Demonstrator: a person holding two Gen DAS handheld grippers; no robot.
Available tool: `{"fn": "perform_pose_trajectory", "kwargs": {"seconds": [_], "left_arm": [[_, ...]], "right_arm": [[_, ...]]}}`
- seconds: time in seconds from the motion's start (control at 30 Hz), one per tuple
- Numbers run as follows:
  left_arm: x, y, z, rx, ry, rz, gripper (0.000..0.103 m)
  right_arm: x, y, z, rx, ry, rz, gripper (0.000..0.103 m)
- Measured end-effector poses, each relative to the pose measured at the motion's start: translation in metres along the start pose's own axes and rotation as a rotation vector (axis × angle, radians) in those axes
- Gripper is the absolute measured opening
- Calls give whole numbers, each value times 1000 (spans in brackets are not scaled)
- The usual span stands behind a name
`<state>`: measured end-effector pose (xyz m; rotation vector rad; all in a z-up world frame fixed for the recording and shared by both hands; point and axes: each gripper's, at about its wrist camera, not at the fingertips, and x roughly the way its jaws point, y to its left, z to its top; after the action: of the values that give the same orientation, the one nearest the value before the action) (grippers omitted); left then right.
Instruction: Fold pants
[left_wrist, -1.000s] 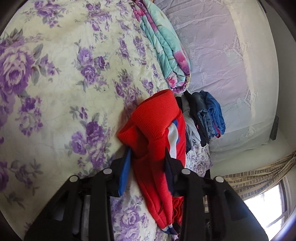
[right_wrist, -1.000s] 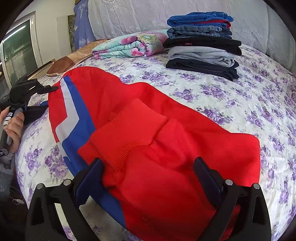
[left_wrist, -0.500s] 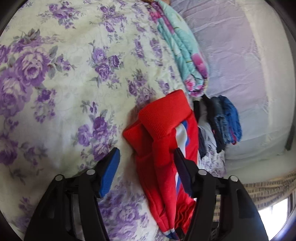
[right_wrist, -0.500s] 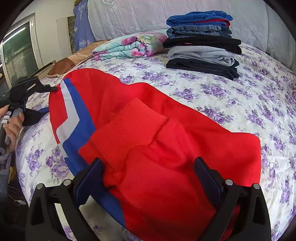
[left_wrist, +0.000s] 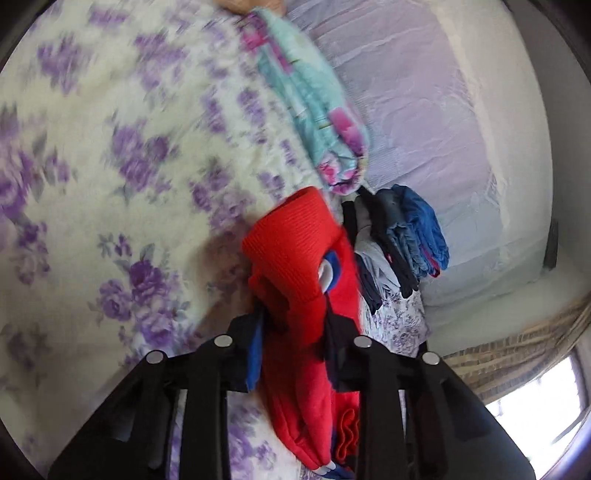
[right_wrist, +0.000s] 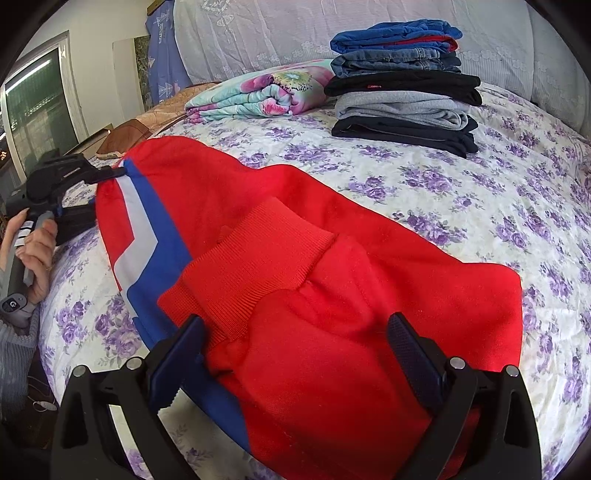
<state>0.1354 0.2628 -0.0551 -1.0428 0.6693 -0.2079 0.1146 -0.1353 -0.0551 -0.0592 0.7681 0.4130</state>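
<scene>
Red pants lie across the flowered bedspread, one cuff doubled back on top. Left gripper is closing on the far end of the pants, fabric bunched between its pads. Right gripper sits spread wide over the near end, pinching nothing (cloth just lies between the fingers). Risk: left bite looks thick and uneven, so a layer could slip out on the lift and skew the fold. Stack of folded clothes is well clear.

red pants, floral bedspread, folded stack
</scene>
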Motion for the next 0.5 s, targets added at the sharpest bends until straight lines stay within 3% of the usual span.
{"fn": "perform_pose_trajectory", "kwargs": {"seconds": [0.13, 0.17, 0.23, 0.33, 0.4, 0.5], "left_arm": [[-28, -58, -18, 204, -68, 24, 25], [-34, -77, -25, 270, -85, 31, 25], [-39, -107, -40, 373, -109, 43, 25], [-34, -151, -68, 538, -114, 57, 25], [-28, -179, -96, 659, -111, 67, 25], [-19, -211, -141, 829, -121, 83, 25]], "right_arm": [[-31, -18, -4, 106, -146, -9, 99], [-30, -23, -5, 128, -126, -28, 99], [-5, -27, -8, 122, 42, -75, 100], [-10, -27, -3, 116, 32, -48, 99], [-31, -37, -5, 151, -55, -28, 99], [-64, -65, -19, 233, -161, -64, 99]]}}
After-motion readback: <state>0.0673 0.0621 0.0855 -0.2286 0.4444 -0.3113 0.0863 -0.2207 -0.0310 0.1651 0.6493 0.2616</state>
